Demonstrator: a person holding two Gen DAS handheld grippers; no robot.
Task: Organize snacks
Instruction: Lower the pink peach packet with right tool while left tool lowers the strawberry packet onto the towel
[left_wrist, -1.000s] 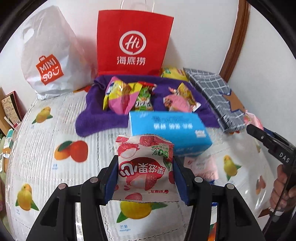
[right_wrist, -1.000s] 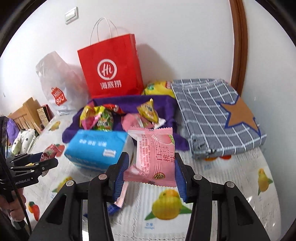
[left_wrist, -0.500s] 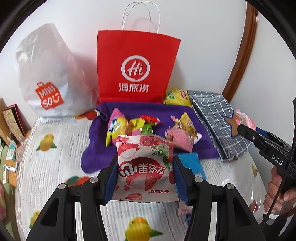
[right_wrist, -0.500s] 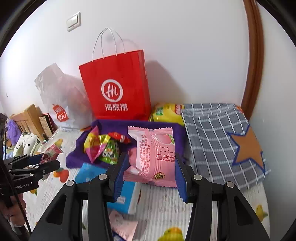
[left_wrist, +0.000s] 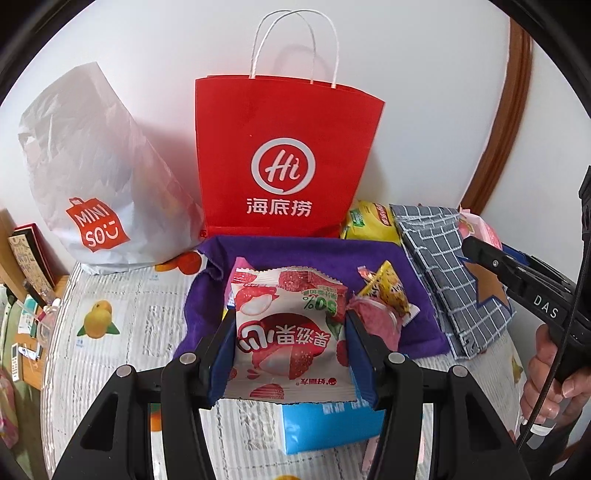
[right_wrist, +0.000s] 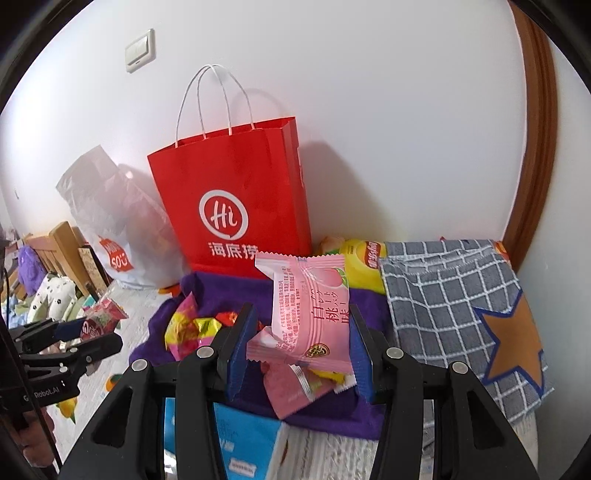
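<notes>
My left gripper (left_wrist: 290, 354) is shut on a white and red lychee snack packet (left_wrist: 288, 332), held above the purple towel (left_wrist: 310, 254). My right gripper (right_wrist: 299, 350) is shut on a pink peach snack packet (right_wrist: 314, 314), held above the same towel (right_wrist: 207, 291). Loose snacks lie on the towel: a yellow packet (left_wrist: 388, 291), a pink one (left_wrist: 376, 317), and colourful wrappers (right_wrist: 188, 328). A red paper bag (left_wrist: 284, 155) stands open behind the towel, against the wall; it also shows in the right wrist view (right_wrist: 236, 199). The right gripper shows at the left wrist view's right edge (left_wrist: 517, 280).
A white Miniso plastic bag (left_wrist: 96, 177) stands left of the red bag. A blue tissue pack (left_wrist: 325, 424) lies in front of the towel. A grey checked cloth with an orange star (right_wrist: 461, 314) lies at right, a yellow chip bag (right_wrist: 362, 266) behind it.
Both grippers have risen and moved forward toward the red bag with their packets. The tissue pack has dropped below the fingers and the bag looms larger.
</notes>
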